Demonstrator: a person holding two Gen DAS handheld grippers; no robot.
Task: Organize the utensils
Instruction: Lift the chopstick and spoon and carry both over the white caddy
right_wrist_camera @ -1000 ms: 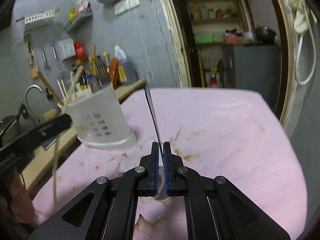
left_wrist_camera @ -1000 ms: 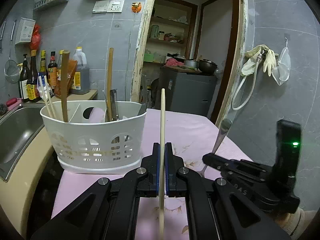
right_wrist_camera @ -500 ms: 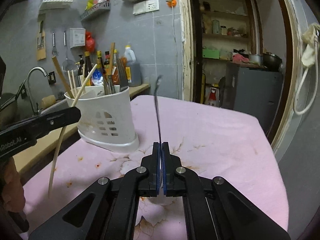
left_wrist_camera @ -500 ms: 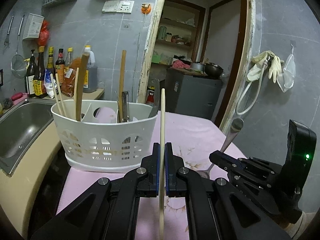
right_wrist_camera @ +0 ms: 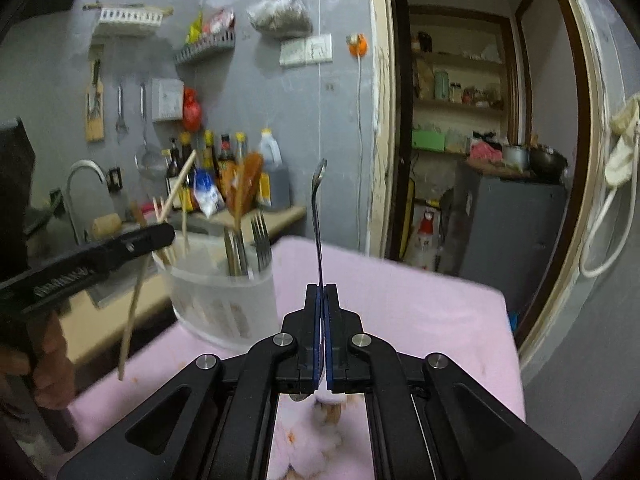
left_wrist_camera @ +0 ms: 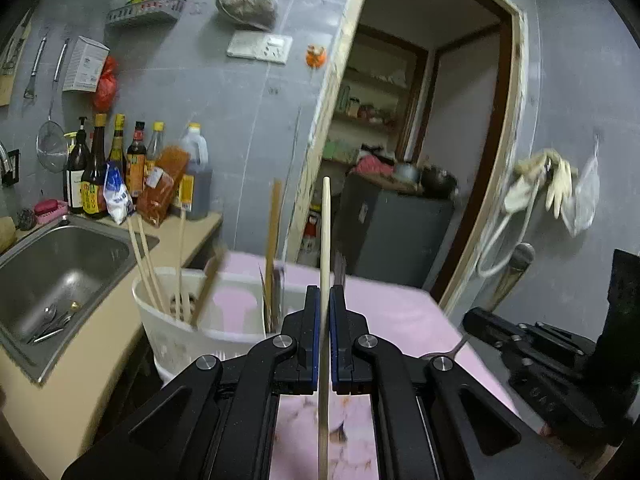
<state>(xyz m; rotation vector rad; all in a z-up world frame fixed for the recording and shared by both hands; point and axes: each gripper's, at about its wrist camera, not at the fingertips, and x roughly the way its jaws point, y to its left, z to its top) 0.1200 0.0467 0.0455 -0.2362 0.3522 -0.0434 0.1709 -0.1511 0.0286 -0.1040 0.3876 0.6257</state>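
My left gripper (left_wrist_camera: 324, 296) is shut on a pale wooden chopstick (left_wrist_camera: 325, 232) that stands upright between the pads, above the pink table. Just beyond it stands the white utensil holder (left_wrist_camera: 180, 328) with chopsticks, a wooden stick and metal pieces in it. My right gripper (right_wrist_camera: 321, 292) is shut on a metal spoon (right_wrist_camera: 318, 208), handle up and bowl hanging below the pads. In the right wrist view the holder (right_wrist_camera: 224, 308), with forks in it, stands to the left, and the left gripper (right_wrist_camera: 100, 256) carries the chopstick (right_wrist_camera: 132, 312) near it. The right gripper (left_wrist_camera: 520, 344) shows at the right edge of the left wrist view.
A steel sink (left_wrist_camera: 60, 264) with cutlery in it lies left of the holder, and sauce bottles (left_wrist_camera: 116, 168) line the counter behind. The pink tablecloth (right_wrist_camera: 420, 312) runs to an open doorway (right_wrist_camera: 480, 160). Gloves (left_wrist_camera: 540, 188) hang on the right wall.
Both grippers have risen with the chopstick and the spoon still held. The holder now sits lower in both views, and the spoon has rolled nearer to upright.
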